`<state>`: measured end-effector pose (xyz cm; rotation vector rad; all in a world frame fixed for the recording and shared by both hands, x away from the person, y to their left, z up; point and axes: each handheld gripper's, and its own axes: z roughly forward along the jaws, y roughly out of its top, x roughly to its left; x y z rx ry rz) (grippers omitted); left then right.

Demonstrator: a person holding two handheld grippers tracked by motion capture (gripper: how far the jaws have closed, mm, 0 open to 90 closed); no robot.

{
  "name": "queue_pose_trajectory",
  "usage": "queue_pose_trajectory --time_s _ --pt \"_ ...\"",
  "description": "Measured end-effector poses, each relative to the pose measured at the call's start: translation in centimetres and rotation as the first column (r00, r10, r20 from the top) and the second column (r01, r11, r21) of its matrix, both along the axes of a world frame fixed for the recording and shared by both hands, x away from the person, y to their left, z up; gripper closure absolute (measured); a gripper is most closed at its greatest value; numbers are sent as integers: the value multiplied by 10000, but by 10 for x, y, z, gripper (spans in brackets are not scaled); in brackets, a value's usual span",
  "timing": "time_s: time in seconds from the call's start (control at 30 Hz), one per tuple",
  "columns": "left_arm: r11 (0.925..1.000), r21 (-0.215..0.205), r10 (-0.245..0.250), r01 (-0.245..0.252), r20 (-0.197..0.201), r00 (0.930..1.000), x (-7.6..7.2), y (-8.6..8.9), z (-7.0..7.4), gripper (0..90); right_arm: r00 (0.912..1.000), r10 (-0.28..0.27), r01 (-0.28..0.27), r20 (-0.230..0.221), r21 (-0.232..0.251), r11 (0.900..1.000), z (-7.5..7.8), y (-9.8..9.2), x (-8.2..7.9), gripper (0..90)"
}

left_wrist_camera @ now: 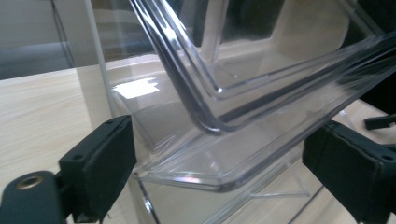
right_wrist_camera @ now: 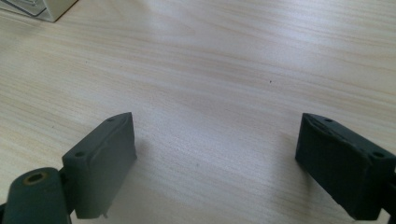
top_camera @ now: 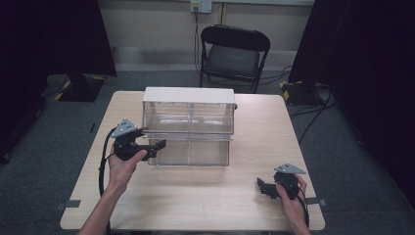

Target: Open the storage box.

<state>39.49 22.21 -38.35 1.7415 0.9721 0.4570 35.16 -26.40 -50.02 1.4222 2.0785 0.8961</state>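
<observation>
Left gripper (top_camera: pixel 157 146): jaws spread wide, level with lower left drawer (left_wrist_camera: pixel 219 140) of clear plastic drawer cabinet (top_camera: pixel 188 125), drawer front between jaws, contact not discernible. Drawer pulled partly out, tilted in left gripper view. Cabinet: mid-table (top_camera: pixel 205 196), toward far edge, white top. Right gripper (top_camera: pixel 264 188): jaws spread, pinching nothing, low over bare wood near front right corner, well apart from cabinet.

High view: even, soft overhead light on the table (top_camera: pixel 195 196), dark curtains either side, faint shadows, slightly soft and low in detail. Left gripper view: bright glare patches on the clear drawer (left_wrist_camera: pixel 243 116), near edges blurred, reflections muddle the depth. Right gripper view: evenly lit wood grain sharp, soft shadows beside the blurred jaws.
</observation>
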Motion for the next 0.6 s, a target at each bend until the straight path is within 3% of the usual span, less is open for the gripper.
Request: queue_pose_trajectory --time_s 0.6 --pt "9993 -335 -146 140 -170 9997 2 2 -3 96 10000 4 -4 -1 1 10000 0 0 0 113"
